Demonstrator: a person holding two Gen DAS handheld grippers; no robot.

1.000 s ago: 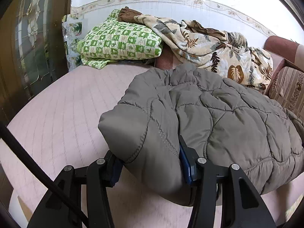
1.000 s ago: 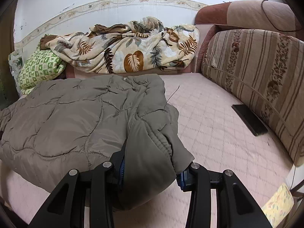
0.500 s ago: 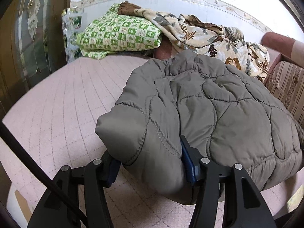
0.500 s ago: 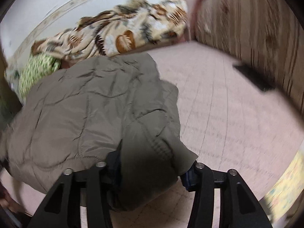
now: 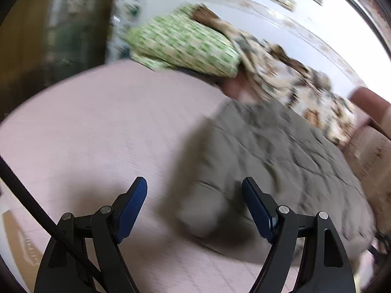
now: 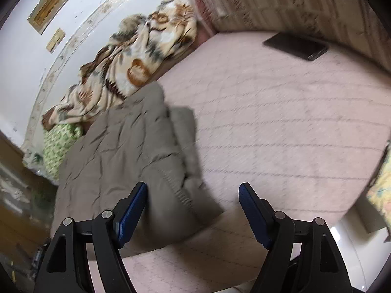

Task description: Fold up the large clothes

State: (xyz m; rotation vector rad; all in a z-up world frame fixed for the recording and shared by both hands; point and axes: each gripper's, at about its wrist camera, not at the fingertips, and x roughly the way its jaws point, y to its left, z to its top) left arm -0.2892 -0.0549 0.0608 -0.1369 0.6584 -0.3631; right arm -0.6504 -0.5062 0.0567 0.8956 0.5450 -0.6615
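A grey-green quilted jacket (image 5: 273,161) lies folded on the pink quilted mattress (image 5: 92,127). In the left wrist view my left gripper (image 5: 194,189) is just in front of the jacket's near left corner, its jaws opening, and the blue pads do not press on the cloth. In the right wrist view the jacket (image 6: 127,151) fills the left half. My right gripper (image 6: 193,189) hangs over its near right corner, jaws opening; the cloth lies below and between the pads, free of them. Both views are blurred.
A green checked pillow (image 5: 180,46) and a leaf-print blanket (image 6: 144,56) are heaped at the far end by the wall. A striped sofa back (image 6: 281,2) runs along the right, with a dark phone (image 6: 295,45) on the mattress (image 6: 281,112) beside it. A wooden cabinet (image 5: 56,24) stands at the left.
Both grippers were shut on the jacket's near corners and have let go, opening wide. Both have pulled back and rolled, the right one strongly, and the jacket now lies on the mattress.
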